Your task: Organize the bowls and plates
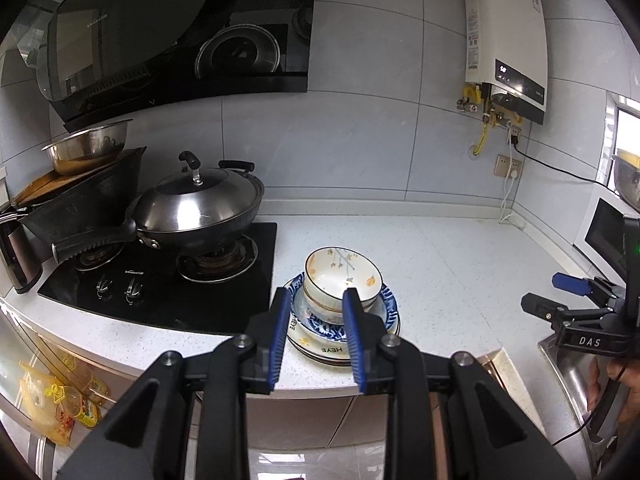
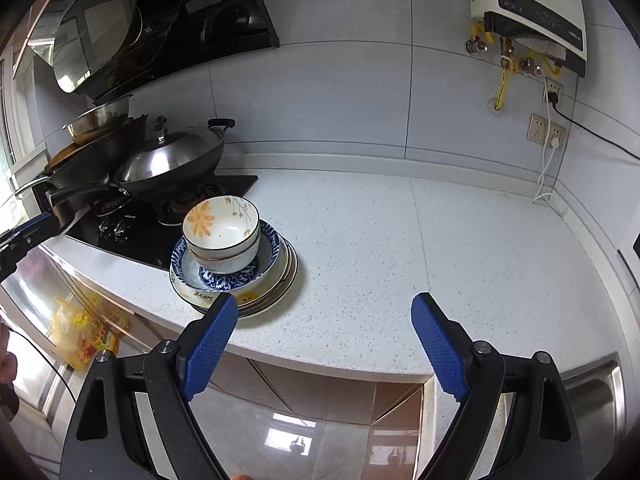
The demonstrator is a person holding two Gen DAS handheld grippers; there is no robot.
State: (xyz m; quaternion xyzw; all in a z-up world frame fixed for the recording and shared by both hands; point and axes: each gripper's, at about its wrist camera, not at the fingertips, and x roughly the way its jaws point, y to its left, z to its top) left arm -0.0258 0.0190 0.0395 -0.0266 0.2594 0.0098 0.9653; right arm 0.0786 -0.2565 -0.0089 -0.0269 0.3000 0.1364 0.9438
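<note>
Everything already in one pile near the front edge of the speckled countertop (image 2: 400,232), just right of the black gas hob (image 1: 168,276): floral bowl (image 2: 221,222) on top, nested in a second white bowl (image 2: 230,260), both sitting in a blue-patterned dish (image 2: 236,278), over several flat plates (image 2: 276,296), the uppermost lettered HEYE.

Left gripper (image 1: 316,300) hanging nearer than the pile and lined up with it, jaws only narrowly apart, nothing between the blue pads (image 1: 352,320), no contact with the crockery visible. Right gripper (image 2: 324,312) spread wide and empty, off to the right of the pile over bare counter; left pad overlapping the plate rims in the picture, but apparently nearer than them and not touching.

Step in hand, by judgement: either finishing with the pile or about to take the top bowl. If lifting it:
- Widen the left jaws enough to straddle the rim wall.
- Take the near rim, one pad inside, one outside.
- Lift straight up so the bowl beneath stays put.
- Steady the plates with the right gripper if needed.
- Avoid the lidded wok (image 1: 196,208) at far left.

Main risk: glazed rim slipping, or dragging the whole pile toward the edge.
</note>
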